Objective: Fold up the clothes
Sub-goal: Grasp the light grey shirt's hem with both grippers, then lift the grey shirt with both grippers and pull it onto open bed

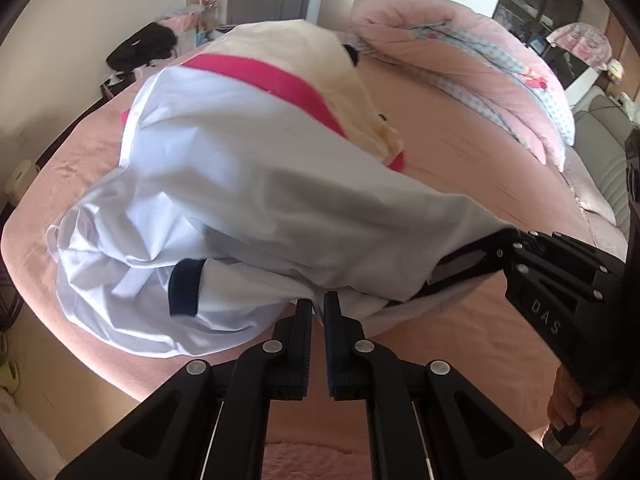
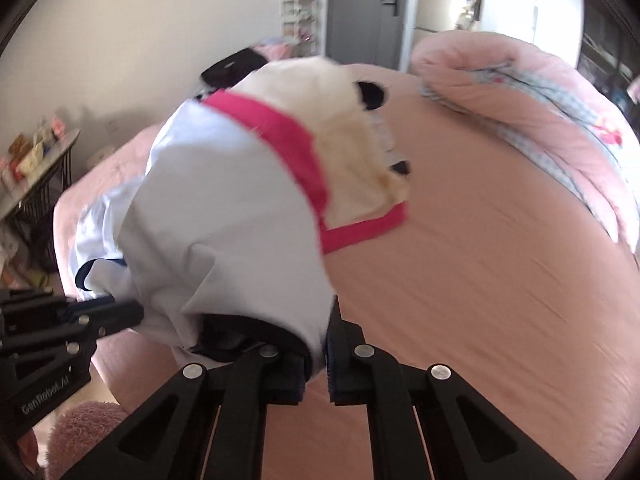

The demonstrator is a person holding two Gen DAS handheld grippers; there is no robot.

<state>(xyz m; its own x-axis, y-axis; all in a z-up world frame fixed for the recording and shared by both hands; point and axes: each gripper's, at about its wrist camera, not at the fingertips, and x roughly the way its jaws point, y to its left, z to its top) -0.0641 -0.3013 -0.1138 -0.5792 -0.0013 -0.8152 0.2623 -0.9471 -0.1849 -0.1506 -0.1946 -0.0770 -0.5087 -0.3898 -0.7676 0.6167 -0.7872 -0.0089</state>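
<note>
A white shirt (image 1: 240, 184) with a navy sleeve cuff (image 1: 184, 288) hangs above the pink bed (image 1: 460, 152), held up by both grippers. My left gripper (image 1: 318, 304) is shut on the shirt's lower edge. My right gripper (image 2: 318, 344) is shut on the shirt's hem (image 2: 240, 240); it also shows at the right of the left wrist view (image 1: 472, 264), its fingers under the cloth. The left gripper shows at the left of the right wrist view (image 2: 116, 312). Behind the shirt lies a cream garment with pink bands (image 1: 304, 64), also in the right wrist view (image 2: 352, 152).
A rolled pink quilt (image 1: 480, 60) lies across the far side of the bed. A black bag (image 1: 140, 46) sits at the bed's far corner. A side table with small items (image 2: 36, 160) stands left of the bed. A grey headboard (image 1: 600, 152) is at the right.
</note>
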